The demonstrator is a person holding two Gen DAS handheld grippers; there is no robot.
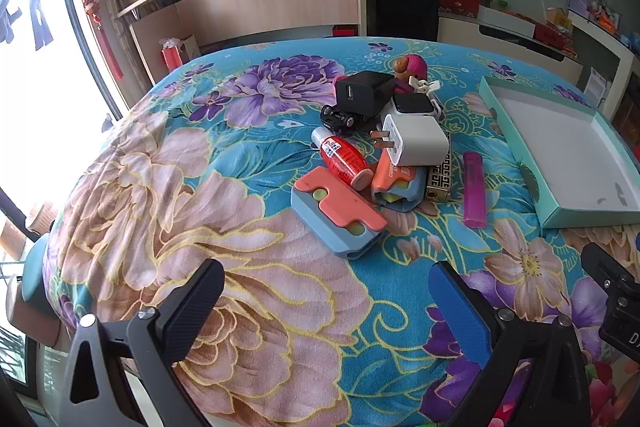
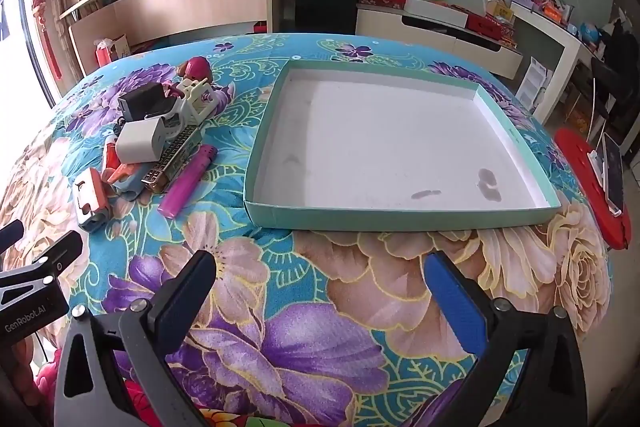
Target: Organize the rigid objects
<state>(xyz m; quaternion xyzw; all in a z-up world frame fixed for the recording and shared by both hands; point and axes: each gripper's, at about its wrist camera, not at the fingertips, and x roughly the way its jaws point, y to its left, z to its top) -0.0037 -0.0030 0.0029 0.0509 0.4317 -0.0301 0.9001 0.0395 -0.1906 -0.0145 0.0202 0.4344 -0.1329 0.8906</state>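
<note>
A pile of small rigid objects lies on the flowered table cloth: a blue and coral case (image 1: pixel 338 213), a red bottle (image 1: pixel 344 159), a white charger (image 1: pixel 414 141), a black charger (image 1: pixel 362 93), a black toy car (image 1: pixel 340 119), a pink lighter (image 1: pixel 474 189), a gold patterned lighter (image 1: pixel 440 175) and a pink-hatted figure (image 1: pixel 412 67). The pile also shows in the right wrist view, with the pink lighter (image 2: pixel 188 181) and white charger (image 2: pixel 140 141). An empty teal tray (image 2: pixel 276 215) sits to its right. My left gripper (image 1: pixel 326 311) is open, short of the pile. My right gripper (image 2: pixel 320 303) is open before the tray.
The tray's rim also shows in the left wrist view (image 1: pixel 516 155). A red stool (image 2: pixel 600 195) with a phone on it stands off the table's right edge. A cabinet, shelf and TV stand behind the table. The table's edge curves away on the left.
</note>
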